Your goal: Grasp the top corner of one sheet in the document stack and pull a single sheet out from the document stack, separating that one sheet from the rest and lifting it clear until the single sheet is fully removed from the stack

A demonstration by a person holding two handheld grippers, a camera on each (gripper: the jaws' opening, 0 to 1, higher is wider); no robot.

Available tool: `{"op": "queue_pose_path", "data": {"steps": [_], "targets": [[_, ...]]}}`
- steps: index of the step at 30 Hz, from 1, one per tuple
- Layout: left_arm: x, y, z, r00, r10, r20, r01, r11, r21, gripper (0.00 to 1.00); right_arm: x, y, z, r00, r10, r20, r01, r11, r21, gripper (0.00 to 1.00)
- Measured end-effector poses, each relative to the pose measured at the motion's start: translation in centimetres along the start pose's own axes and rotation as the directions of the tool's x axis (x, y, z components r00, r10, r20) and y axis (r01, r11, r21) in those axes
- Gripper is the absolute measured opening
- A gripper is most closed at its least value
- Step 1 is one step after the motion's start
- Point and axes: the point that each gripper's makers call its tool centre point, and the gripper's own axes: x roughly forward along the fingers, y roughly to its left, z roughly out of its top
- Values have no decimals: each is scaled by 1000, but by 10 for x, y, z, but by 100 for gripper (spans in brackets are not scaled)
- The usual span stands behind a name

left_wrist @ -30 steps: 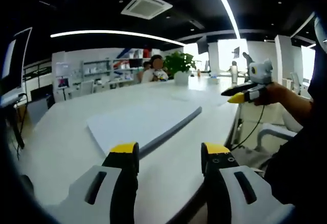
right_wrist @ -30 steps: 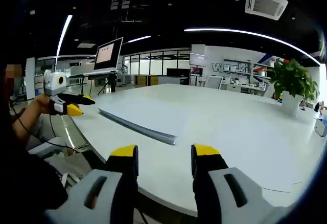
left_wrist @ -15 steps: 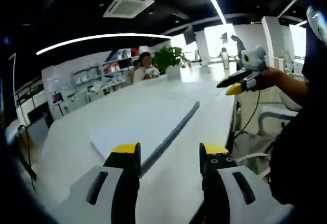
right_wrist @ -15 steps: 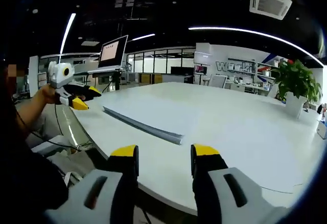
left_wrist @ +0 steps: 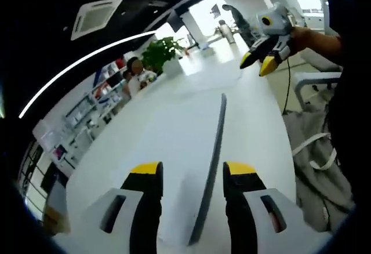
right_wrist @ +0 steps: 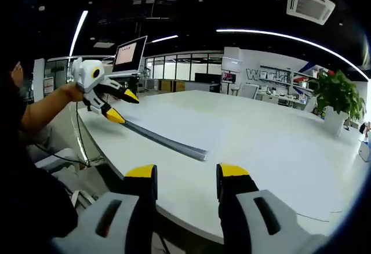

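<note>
The document stack (right_wrist: 168,142) lies flat on the white table (right_wrist: 272,144), near the table's edge on the person's side – its grey side face runs along that edge. In the left gripper view the document stack (left_wrist: 213,149) stretches away between the yellow-tipped jaws of the left claw (left_wrist: 192,173), which stand apart and hold nothing. The right claw (left_wrist: 259,62) hovers beyond the stack's far end, jaws parted. In the right gripper view the right claw (right_wrist: 186,176) is spread open above the table's near edge, empty – the left claw (right_wrist: 117,106), held in a hand (right_wrist: 72,93), hangs over the stack's far corner, jaws apart. A potted plant (right_wrist: 335,100) stands towards the table's far side.
</note>
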Motion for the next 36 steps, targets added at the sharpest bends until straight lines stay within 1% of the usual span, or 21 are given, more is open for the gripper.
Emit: {"op": "queue_pose_path", "data": {"steps": [1,5,8,10,11,12,14,16,18,20,21,27,29,30,31,32,33,36], "targets": [[2,-1,0,1000,-6,0,6,1000,9,38,0,-1,0,1000,-2,0,2,1000,1,41],[13,-6,-5,999,-35,-35,36,999,28,30,-1,-2,0,1000,-8,-2,8,1000,2,41],[17,-7,-8,997,-46,-59,46,999,-7,23,-2,-2,0,1000,-9,-4,9,1000,-1,41],[20,-8,-10,997,-48,-68,48,999,-3,24,-2,-2,0,1000,-10,-3,10,1000,1,41],[20,-9,-12,995,-50,-81,51,999,15,24,-2,-2,0,1000,-11,-4,11,1000,2,41],[21,-9,-16,993,-48,-107,52,998,39,24,-3,-2,0,1000,-12,-4,12,1000,1,41],[22,-9,-20,990,-39,-135,49,996,70,24,-4,-3,0,1000,-14,-3,14,1000,1,41],[23,-11,-23,988,-42,-146,54,995,80,23,-4,-4,0,1000,-17,-3,17,1000,2,41],[23,-12,-21,990,-45,-133,55,996,71,21,-5,-4,0,1000,-19,-4,19,1000,2,41],[21,-10,-20,991,-47,-128,52,998,36,18,-6,-5,-1,1000,-23,-9,23,1000,0,41],[20,-10,-20,991,-51,-123,55,998,31,16,-6,-6,-2,1000,-25,-11,25,1000,-1,41],[20,-11,-20,991,-59,-118,62,998,23,16,-6,-4,-1,1000,-28,-12,28,1000,-2,41],[19,-10,-20,991,-71,-114,73,997,13,16,-5,-3,-1,1000,-25,-12,24,1000,-4,41],[20,-12,-20,990,-96,-105,95,995,-20,17,-5,-2,-1,1000,-23,-13,23,1000,-5,41],[19,-15,-19,986,-141,-91,133,987,-92,19,-5,-2,-1,1000,-22,-13,22,1000,-6,41],[18,-15,-18,983,-167,-79,155,978,-140,22,-4,-2,-2,1000,-21,-14,21,1000,-5,41],[18,-15,-18,980,-185,-71,171,971,-164,23,-4,-1,-2,1000,-21,-15,21,1000,-4,41],[18,-9,-19,977,-203,-62,190,967,-171,21,-2,1,-3,1000,-17,-19,17,1000,-4,41]]}}
